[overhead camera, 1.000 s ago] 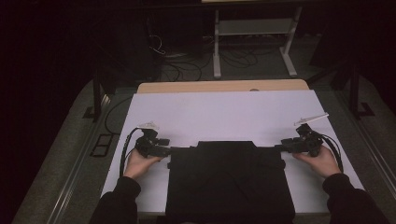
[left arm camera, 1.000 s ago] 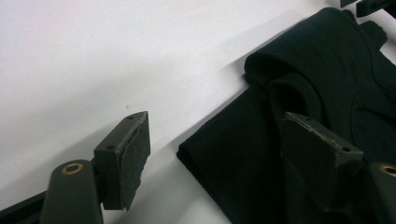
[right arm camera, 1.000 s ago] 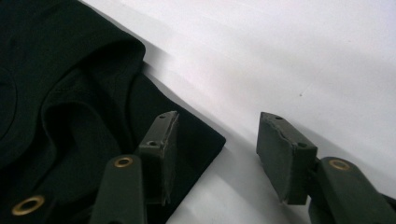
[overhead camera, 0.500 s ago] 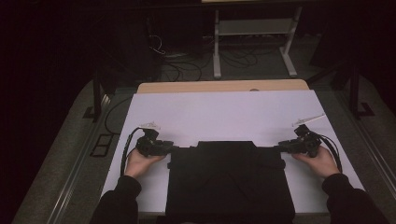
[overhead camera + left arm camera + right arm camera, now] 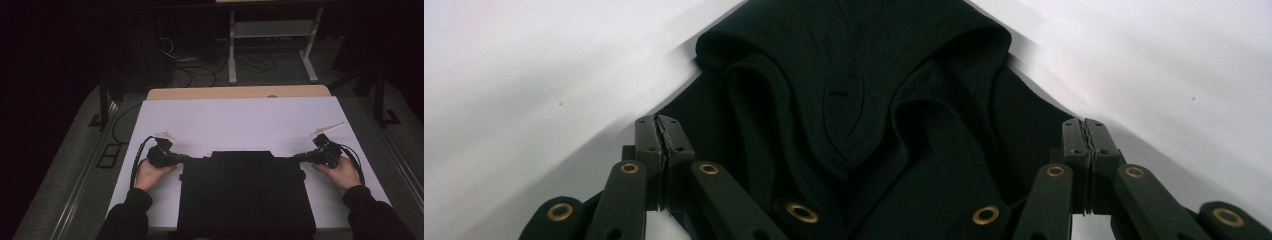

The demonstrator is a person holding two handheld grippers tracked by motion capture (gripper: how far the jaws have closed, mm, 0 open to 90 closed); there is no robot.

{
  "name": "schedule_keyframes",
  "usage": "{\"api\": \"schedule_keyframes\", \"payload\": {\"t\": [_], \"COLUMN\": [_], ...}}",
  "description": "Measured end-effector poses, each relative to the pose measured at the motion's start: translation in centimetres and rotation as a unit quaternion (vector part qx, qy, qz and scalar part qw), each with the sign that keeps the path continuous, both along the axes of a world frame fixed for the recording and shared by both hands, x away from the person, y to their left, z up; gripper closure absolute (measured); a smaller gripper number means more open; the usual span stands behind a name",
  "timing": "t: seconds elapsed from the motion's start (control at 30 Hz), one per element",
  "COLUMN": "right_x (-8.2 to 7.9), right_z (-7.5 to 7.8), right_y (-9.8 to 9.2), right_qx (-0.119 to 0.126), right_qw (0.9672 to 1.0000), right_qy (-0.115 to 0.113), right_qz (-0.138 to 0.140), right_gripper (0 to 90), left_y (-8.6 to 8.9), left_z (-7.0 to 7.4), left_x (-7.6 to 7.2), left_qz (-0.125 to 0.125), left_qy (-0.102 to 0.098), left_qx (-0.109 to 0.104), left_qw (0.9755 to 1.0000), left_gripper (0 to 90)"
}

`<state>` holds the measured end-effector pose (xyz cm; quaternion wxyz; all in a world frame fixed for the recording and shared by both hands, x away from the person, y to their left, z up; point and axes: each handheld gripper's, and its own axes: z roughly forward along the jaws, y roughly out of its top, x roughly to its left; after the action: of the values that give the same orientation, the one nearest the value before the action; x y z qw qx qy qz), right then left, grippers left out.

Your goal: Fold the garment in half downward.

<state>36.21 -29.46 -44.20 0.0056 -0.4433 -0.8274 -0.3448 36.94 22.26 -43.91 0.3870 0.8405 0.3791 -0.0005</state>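
A black garment point(image 5: 245, 195) lies folded flat on the white tabletop point(image 5: 240, 125) at its near edge. My left gripper point(image 5: 192, 159) is at the garment's upper left corner and my right gripper point(image 5: 298, 158) at its upper right corner, both held level by the person's hands. In the left gripper view my left gripper point(image 5: 658, 122) has its jaws pressed together on the edge of the black garment point(image 5: 774, 100). The right gripper view shows the same: my right gripper point(image 5: 1084, 125) pinches the edge of the garment point(image 5: 923, 100). Both pairs of jaws have just been closing.
White tabletop stretches beyond the garment to a wooden strip point(image 5: 240, 92) at the far edge. On the dark floor behind are cables point(image 5: 200, 65) and a white stand point(image 5: 270, 30). Black posts point(image 5: 104, 100) flank the table.
Both pairs of jaws have closed at the garment's upper corners. The hands and the garment have stayed where they were.
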Motion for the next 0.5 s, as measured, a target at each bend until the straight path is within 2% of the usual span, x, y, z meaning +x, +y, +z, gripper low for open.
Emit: {"api": "schedule_keyframes", "payload": {"t": [0.23,0.5], "right_x": [-0.07,-0.19], "right_z": [0.21,0.68], "right_y": [-0.19,-0.13], "right_qx": [0.01,0.007], "right_qw": [0.9999,0.9997], "right_qy": [-0.001,-0.021], "right_qz": [-0.004,-0.015], "right_gripper": [87.7,87.7], "left_y": [-0.07,0.02], "left_z": [0.39,0.95], "left_x": [-0.14,-0.22], "left_qz": [0.002,0.011], "left_qy": [-0.011,-0.031], "left_qx": [0.007,0.018], "left_qw": [0.9999,0.9993], "left_gripper": [87.9,88.0]}}
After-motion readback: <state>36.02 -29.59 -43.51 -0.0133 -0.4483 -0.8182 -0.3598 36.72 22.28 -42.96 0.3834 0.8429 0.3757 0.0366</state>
